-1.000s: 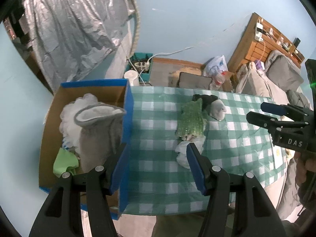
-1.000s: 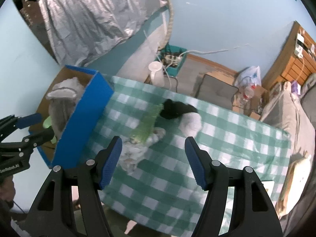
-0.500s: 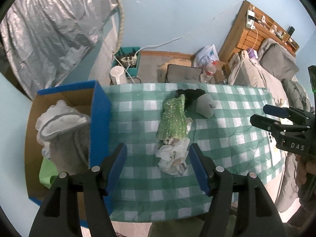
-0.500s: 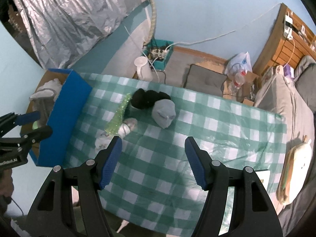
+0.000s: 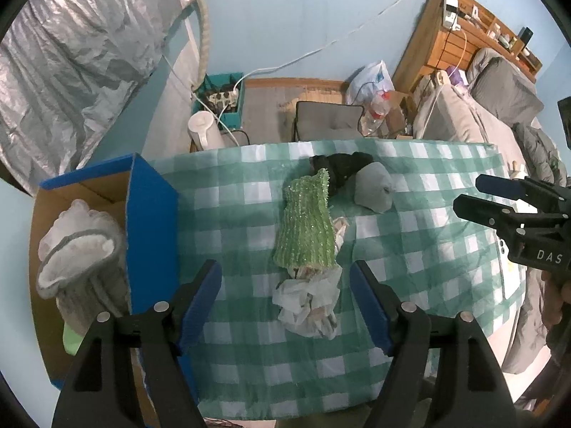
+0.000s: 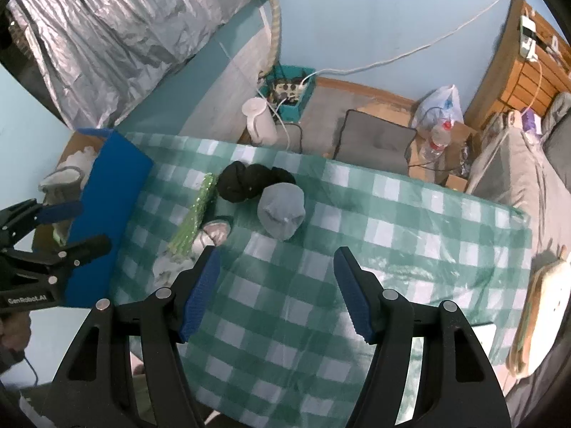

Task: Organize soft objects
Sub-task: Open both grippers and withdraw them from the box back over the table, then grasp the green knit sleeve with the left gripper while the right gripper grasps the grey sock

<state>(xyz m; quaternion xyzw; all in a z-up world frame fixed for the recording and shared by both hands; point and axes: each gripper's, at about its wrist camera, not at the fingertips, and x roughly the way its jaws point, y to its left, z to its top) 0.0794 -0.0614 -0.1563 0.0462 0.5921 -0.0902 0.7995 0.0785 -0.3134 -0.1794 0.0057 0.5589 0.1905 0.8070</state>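
Note:
A sparkly green knit piece (image 5: 308, 223) lies mid-table on the green checked cloth (image 5: 410, 249), over a crumpled white item (image 5: 310, 299). Behind it lie a black rolled item (image 5: 342, 167) and a grey bundle (image 5: 373, 187). In the right wrist view the same green piece (image 6: 194, 215), black item (image 6: 249, 180) and grey bundle (image 6: 282, 212) show. A blue-sided cardboard box (image 5: 151, 214) at the left holds grey and white soft items (image 5: 82, 253). My left gripper (image 5: 285, 303) is open and empty above the white item. My right gripper (image 6: 276, 287) is open and empty, in front of the grey bundle.
Beyond the table's far edge stand a white kettle (image 5: 205, 135), a teal crate of power strips (image 5: 221, 98), a grey cushion (image 5: 328, 121) and a plastic bag with bottles (image 5: 371, 82). A bed with grey bedding (image 5: 499, 107) is at the right. A silver sheet (image 5: 71, 53) hangs at the left.
My left gripper has moved right from over the box to over the soft pile. My right gripper has swung right toward the grey bundle. Both stayed open.

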